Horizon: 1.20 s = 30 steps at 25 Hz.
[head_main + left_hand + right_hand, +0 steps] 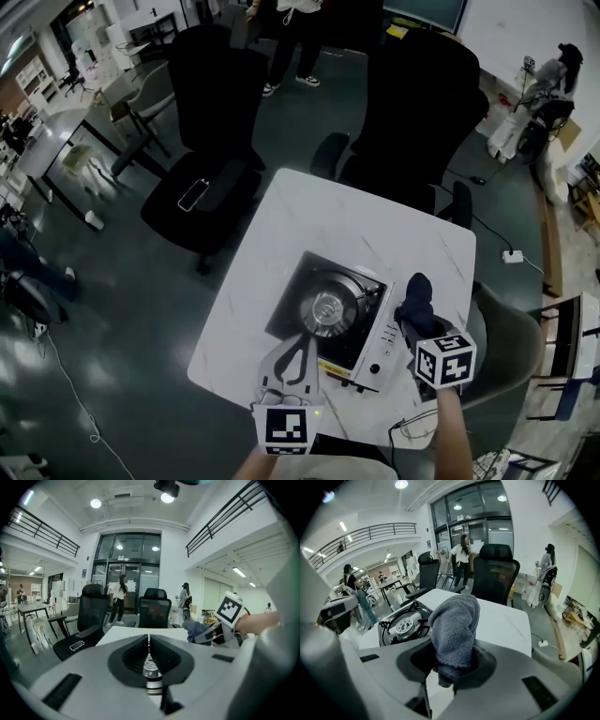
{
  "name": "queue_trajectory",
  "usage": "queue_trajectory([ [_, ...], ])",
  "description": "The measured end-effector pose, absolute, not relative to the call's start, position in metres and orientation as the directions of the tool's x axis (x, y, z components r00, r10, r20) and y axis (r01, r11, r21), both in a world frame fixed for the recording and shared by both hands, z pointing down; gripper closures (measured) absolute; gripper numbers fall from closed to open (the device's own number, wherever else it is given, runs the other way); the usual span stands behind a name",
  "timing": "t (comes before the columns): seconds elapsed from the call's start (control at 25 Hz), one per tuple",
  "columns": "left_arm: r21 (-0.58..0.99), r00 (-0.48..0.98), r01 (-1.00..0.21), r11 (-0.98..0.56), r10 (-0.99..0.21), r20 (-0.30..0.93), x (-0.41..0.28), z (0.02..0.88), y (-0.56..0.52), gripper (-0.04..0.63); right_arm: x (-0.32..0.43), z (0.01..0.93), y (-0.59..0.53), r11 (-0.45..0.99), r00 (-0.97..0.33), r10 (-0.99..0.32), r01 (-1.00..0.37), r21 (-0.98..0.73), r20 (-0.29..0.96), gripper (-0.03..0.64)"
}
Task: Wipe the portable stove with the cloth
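One cloth (pixel 454 625), soft, limp, light, clamped by bunched end in right claw (pixel 446 670), just right of portable stove (pixel 326 314) on table (pixel 375 220); left claw (pixel 298 354) closed, empty, at stove's near edge.

The left gripper (pixel 149 641) fills the lower part of the left gripper view, its two jaws closed together along a thin line with nothing between them. Beyond them lies the white table (pixel 123 632). At the right, the right gripper (pixel 206 635), with its marker cube (pixel 230 607), reaches in over the table with a grey-blue cloth (pixel 196 630) bunched at its tip; the hand (pixel 260 622) holding it shows behind. Two black office chairs (pixel 154 610) (pixel 92 606) stand past the table, and a phone (pixel 76 645) lies on the left chair's seat. A person (pixel 120 597) stands before the glass doors (pixel 129 573), and another person (pixel 184 603) stands to the right.
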<state>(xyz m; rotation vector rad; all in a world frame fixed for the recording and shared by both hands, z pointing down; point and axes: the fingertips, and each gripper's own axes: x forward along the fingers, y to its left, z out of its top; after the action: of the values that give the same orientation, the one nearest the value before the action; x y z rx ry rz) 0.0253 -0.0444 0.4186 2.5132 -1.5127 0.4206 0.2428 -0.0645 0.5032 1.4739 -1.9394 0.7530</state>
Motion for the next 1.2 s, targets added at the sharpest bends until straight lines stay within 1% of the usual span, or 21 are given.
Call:
queue_trajectory([
  [0.28, 0.016, 0.452, -0.878, -0.478, -0.818, 0.355, 0.036, 0.427, -0.047, 0.574, 0.248, 0.515, -0.077, 0.319, -0.241, -0.558, -0.946, -0.063, 0.794, 0.509],
  [0.48, 0.032, 0.454, -0.879, -0.476, -0.814, 0.361, 0.04, 0.428, -0.049, 0.574, 0.241, 0.531, -0.082, 0.318, -0.274, -0.492, -0.94, -0.123, 0.826, 0.5],
  [0.56, 0.032, 0.456, -0.878, -0.478, -0.812, 0.365, 0.04, 0.43, -0.049, 0.574, 0.237, 0.537, -0.08, 0.322, -0.283, -0.473, -0.937, -0.135, 0.834, 0.48],
  [0.8, 0.03, 0.44, -0.885, -0.464, -0.816, 0.375, 0.033, 0.435, -0.051, 0.574, 0.234, 0.536, -0.079, 0.342, -0.297, -0.495, -0.93, -0.131, 0.817, 0.377],
  [0.88, 0.032, 0.435, -0.889, -0.458, -0.818, 0.377, 0.031, 0.437, -0.051, 0.574, 0.235, 0.53, -0.079, 0.355, -0.296, -0.512, -0.928, -0.115, 0.806, 0.354],
  [1.04, 0.035, 0.424, -0.895, -0.445, -0.823, 0.378, 0.028, 0.436, -0.052, 0.574, 0.235, 0.515, -0.084, 0.38, -0.306, -0.538, -0.92, -0.098, 0.786, 0.347],
  [1.2, 0.035, 0.419, -0.897, -0.44, -0.825, 0.379, 0.028, 0.437, -0.052, 0.574, 0.233, 0.516, -0.095, 0.395, -0.314, -0.536, -0.914, -0.096, 0.784, 0.348],
])
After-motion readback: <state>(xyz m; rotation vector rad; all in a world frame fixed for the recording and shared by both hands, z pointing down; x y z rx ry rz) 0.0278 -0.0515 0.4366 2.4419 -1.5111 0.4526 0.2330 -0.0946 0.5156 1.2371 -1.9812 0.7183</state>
